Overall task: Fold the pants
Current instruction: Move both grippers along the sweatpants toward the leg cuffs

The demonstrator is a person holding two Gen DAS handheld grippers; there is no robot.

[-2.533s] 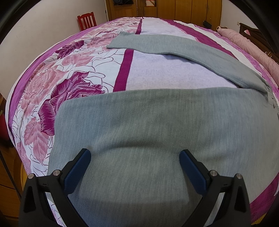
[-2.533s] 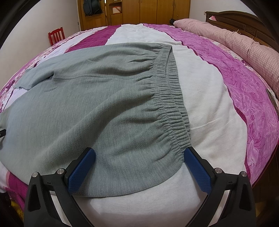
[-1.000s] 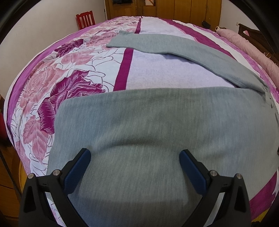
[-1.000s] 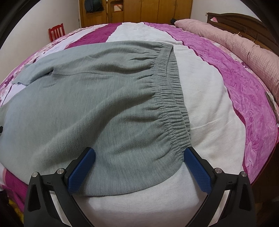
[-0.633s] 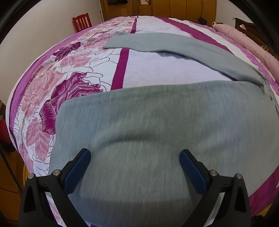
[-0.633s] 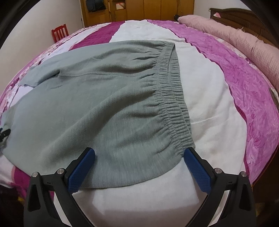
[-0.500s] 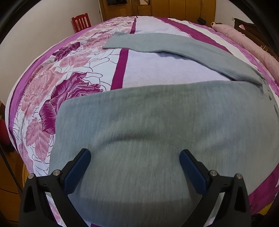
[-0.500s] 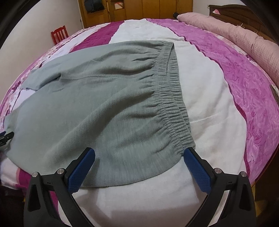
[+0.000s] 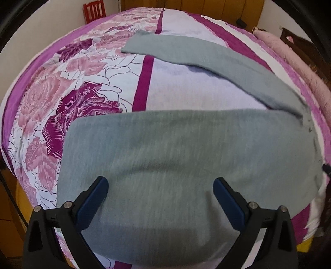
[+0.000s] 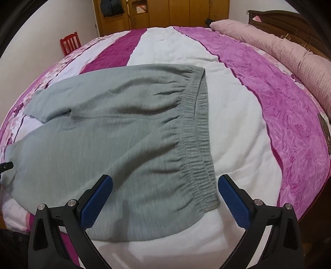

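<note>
Grey pants (image 10: pixel 115 132) lie on the floral bedspread (image 9: pixel 68 91), wardrobe (image 10: pixel 169 12) at 12 o'clock. Both claws, left claw (image 9: pixel 161 191) and right claw (image 10: pixel 165 187), gape empty, now pulled back slightly.

My left tongs (image 9: pixel 161 186) gape wide, blue pads at 8 and 4 o'clock, gripping nothing. My right tongs (image 10: pixel 165 184) are spread just as wide, pads at 8 and 4 o'clock, likewise empty.

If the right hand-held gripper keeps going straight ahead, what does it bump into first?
Most likely the grey knit pants, near their gathered elastic waistband. The open right hand-held gripper points across them on the magenta and white bedspread. How high it hovers is unclear.
</note>
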